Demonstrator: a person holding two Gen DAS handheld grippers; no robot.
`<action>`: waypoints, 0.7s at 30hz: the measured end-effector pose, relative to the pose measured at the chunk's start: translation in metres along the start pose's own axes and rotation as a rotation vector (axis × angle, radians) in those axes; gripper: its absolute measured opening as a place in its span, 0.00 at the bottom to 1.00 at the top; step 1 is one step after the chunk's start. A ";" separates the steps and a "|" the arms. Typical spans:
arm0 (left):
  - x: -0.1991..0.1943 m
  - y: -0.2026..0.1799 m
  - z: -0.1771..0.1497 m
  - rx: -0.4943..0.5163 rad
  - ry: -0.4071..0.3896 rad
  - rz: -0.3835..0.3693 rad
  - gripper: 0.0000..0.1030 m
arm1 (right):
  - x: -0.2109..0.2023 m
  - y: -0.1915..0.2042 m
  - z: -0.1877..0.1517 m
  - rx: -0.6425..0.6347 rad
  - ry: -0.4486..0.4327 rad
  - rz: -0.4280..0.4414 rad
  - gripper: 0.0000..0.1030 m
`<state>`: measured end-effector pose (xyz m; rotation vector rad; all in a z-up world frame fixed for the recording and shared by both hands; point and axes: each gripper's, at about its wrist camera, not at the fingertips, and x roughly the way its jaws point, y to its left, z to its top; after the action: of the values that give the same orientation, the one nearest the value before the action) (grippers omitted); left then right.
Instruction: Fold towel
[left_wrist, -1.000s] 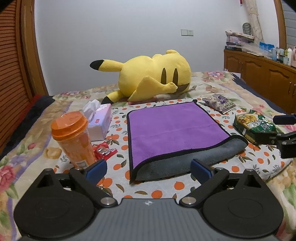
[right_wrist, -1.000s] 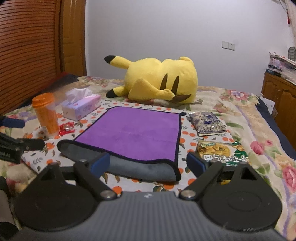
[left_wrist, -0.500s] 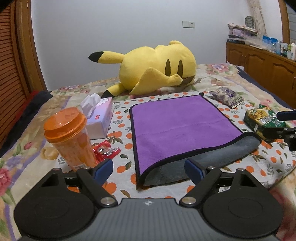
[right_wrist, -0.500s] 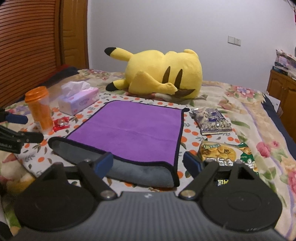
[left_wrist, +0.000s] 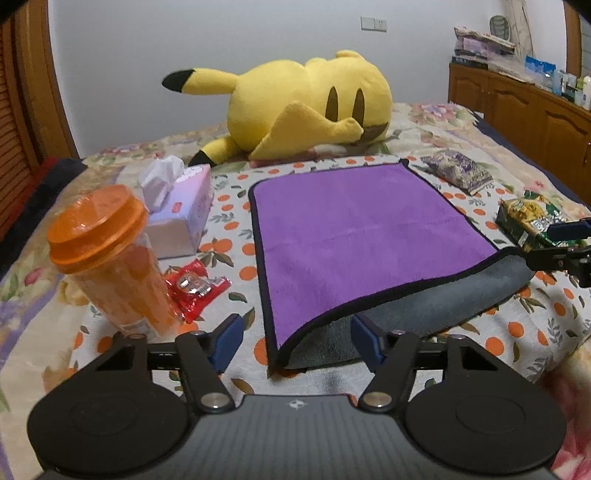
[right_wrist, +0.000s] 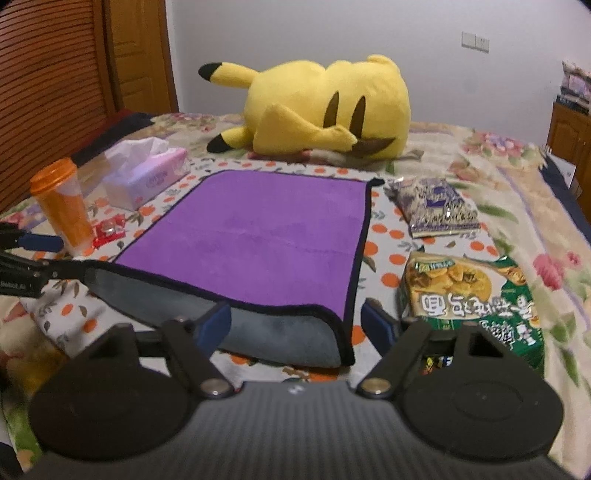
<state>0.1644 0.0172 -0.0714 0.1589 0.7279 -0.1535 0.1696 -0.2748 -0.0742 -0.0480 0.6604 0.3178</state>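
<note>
Left wrist view: the towel (left_wrist: 354, 236) was seen spread purple side up on the orange-dotted cloth (left_wrist: 236, 236), its near edge curled over to expose the grey underside. The left gripper (left_wrist: 297, 341) was held wide apart, the towel's near left corner lying between its blue fingertips (left_wrist: 229, 341), ungripped. Right wrist view: the right gripper (right_wrist: 297, 326) was likewise spread wide, the near right corner between its fingers. An orange cup (left_wrist: 110, 266) was noted standing left of the towel.
</note>
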 end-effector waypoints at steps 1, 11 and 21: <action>0.003 0.001 0.000 0.001 0.007 -0.002 0.64 | 0.003 -0.002 0.000 0.005 0.009 0.005 0.75; 0.027 0.007 -0.003 -0.025 0.064 -0.017 0.57 | 0.023 -0.016 -0.003 0.044 0.086 0.048 0.70; 0.036 0.008 -0.007 -0.045 0.094 -0.039 0.43 | 0.037 -0.024 -0.003 0.068 0.137 0.096 0.61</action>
<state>0.1880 0.0234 -0.0994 0.1095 0.8278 -0.1676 0.2028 -0.2882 -0.1000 0.0272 0.8101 0.3865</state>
